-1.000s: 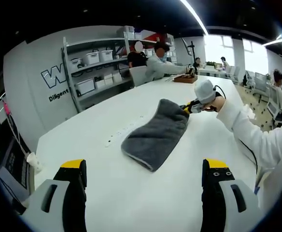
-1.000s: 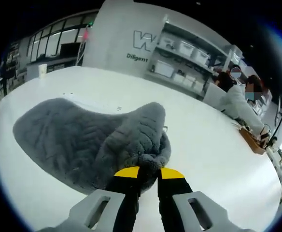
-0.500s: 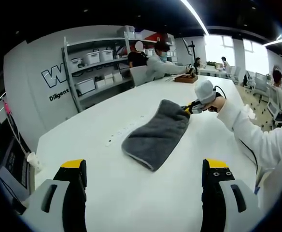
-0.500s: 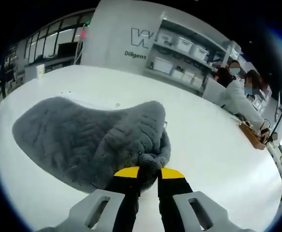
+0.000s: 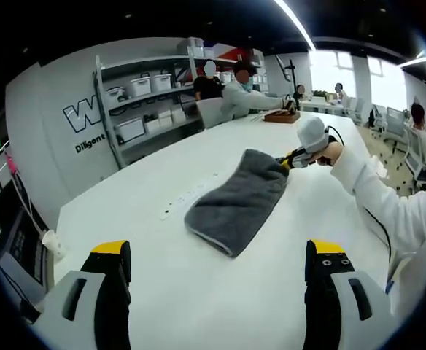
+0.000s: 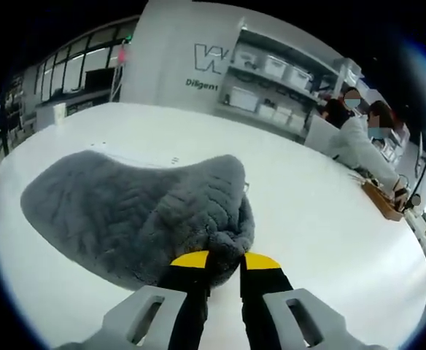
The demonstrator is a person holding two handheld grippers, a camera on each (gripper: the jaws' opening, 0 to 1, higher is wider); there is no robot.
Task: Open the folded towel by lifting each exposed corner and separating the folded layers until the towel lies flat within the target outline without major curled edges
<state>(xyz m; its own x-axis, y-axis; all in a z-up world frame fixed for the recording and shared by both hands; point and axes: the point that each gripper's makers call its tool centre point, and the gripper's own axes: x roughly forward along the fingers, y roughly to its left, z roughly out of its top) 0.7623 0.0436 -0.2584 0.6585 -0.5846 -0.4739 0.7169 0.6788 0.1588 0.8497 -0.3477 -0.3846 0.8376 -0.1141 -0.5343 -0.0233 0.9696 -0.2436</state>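
Folded grey fluffy towel (image 5: 236, 203) lies mid white worktop (image 5: 198, 292) — soft, limp, will drape. Right claw (image 6: 217, 259) clamped on its bunched corner — best hold is thin edges. Left claw (image 5: 217, 255) spread wide, empty, well apart.

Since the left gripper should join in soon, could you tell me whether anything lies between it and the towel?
Nothing visible does: only bare white table lies between the open left gripper and the towel, whose far corner the right gripper pinches.

The grey wall (image 5: 60, 95) reads "W" and "Diligent", cut off.
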